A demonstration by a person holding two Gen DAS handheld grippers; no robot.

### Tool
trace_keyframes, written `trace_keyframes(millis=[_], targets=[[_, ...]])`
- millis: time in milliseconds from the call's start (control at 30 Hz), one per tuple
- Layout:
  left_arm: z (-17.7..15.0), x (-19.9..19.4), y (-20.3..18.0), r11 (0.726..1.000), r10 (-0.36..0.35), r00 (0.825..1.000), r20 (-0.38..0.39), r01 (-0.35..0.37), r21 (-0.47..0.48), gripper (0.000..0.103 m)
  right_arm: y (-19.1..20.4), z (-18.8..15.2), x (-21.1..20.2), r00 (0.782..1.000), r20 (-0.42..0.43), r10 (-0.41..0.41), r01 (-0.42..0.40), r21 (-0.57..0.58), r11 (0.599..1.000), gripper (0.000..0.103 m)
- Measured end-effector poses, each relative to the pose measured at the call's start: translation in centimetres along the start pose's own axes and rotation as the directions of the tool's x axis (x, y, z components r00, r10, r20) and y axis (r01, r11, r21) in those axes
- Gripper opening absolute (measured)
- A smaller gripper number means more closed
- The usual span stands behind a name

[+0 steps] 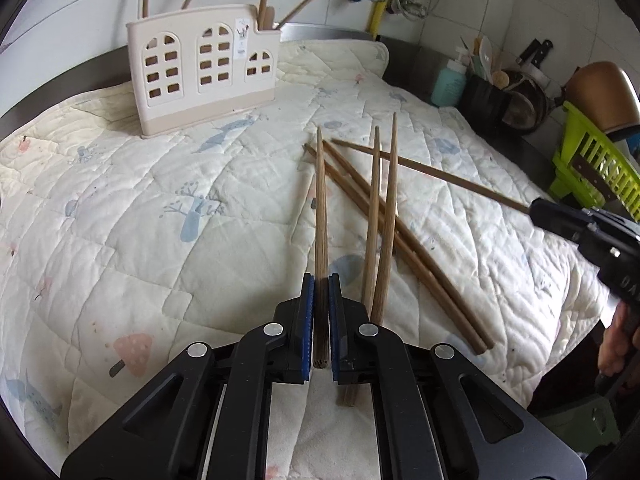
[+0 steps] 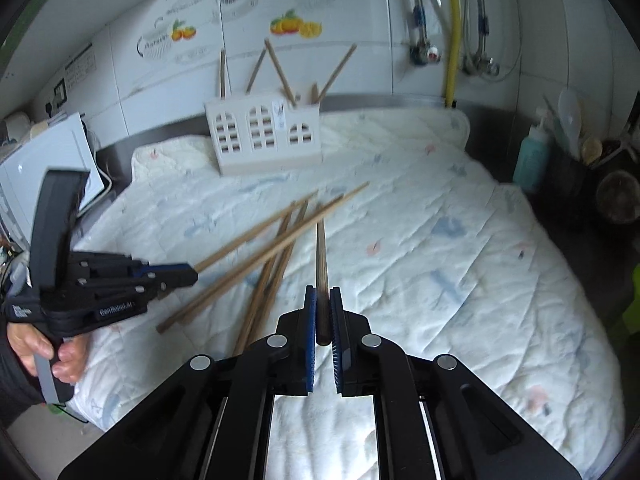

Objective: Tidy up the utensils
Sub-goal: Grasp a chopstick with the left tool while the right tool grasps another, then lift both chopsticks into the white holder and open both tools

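Chopsticks [image 1: 376, 216] lay in a loose crossed pile on a quilted cloth [image 1: 160, 208] spread over the desk [image 1: 404, 76], near the middle, well in front of the holder [image 1: 202, 76]. Held one chopstick [image 1: 321, 200] in the left tool [image 1: 320, 284], blue pads pressed tight on its thick end, thin tip pointing away toward the holder. Held another chopstick [image 2: 322, 264] in the right tool [image 2: 322, 300], likewise clamped near the thick end, with the stick running forward over the pile. Seen from the left wrist, right tool [image 1: 538, 206] at the right edge, its chopstick [image 1: 432, 172] stretching left across the others. Seen from the right wrist, left tool [image 2: 192, 272] at the left, gripped by a hand [image 2: 44, 348] in a dark sleeve, with its stick [image 2: 256, 232] angled up to the right. Could not tell whether either held stick was clear of the pile.

Stood upright at the far side of the cloth: the cream holder, arched window cut-outs in front, several chopsticks [image 2: 280, 68] already leaning out of the top at different angles.

Beyond, a tiled wall [image 2: 360, 20] with fruit stickers, pipes and a yellow hose [image 2: 453, 32]. To the right, a teal bottle [image 1: 449, 82], dark pots and a green rack [image 1: 592, 164].
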State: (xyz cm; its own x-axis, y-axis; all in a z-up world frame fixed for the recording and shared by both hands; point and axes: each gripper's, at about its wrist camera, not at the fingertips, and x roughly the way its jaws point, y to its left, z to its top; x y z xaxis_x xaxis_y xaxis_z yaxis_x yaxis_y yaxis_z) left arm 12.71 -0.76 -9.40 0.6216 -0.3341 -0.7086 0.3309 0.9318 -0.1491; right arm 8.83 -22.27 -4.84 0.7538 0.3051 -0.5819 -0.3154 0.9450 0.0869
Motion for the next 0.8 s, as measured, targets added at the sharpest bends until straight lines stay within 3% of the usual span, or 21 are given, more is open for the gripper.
trace_keyframes(millis=[200, 367, 567, 800], targets=[[1.1, -3.3, -0.1, 0.999, 0.021, 0.993, 0.12, -0.017, -0.028, 0.005, -1.2, 3.8, -3.1, 0.993, 0.117, 0.029, -0.029, 0.002, 1.0, 0.006], [2.0, -5.0, -0.1, 0.999, 0.027, 0.985, 0.169, -0.024, -0.024, 0.005, -1.8, 6.8, -4.2, 0.984, 0.167, 0.06, -0.06, -0.006, 0.998, 0.006], [3.8, -6.9, 0.3, 0.999, 0.041, 0.972, 0.231, -0.035, -0.027, 0.005, -2.8, 10.7, -4.2, 0.978, 0.172, 0.116, -0.114, -0.021, 0.993, 0.006], [6.4, -8.0, 1.1, 0.998, 0.057, 0.964, 0.259, -0.053, -0.024, 0.005, -3.0, 15.6, -3.1, 0.978, 0.158, 0.133, -0.121, -0.082, 0.989, 0.006]])
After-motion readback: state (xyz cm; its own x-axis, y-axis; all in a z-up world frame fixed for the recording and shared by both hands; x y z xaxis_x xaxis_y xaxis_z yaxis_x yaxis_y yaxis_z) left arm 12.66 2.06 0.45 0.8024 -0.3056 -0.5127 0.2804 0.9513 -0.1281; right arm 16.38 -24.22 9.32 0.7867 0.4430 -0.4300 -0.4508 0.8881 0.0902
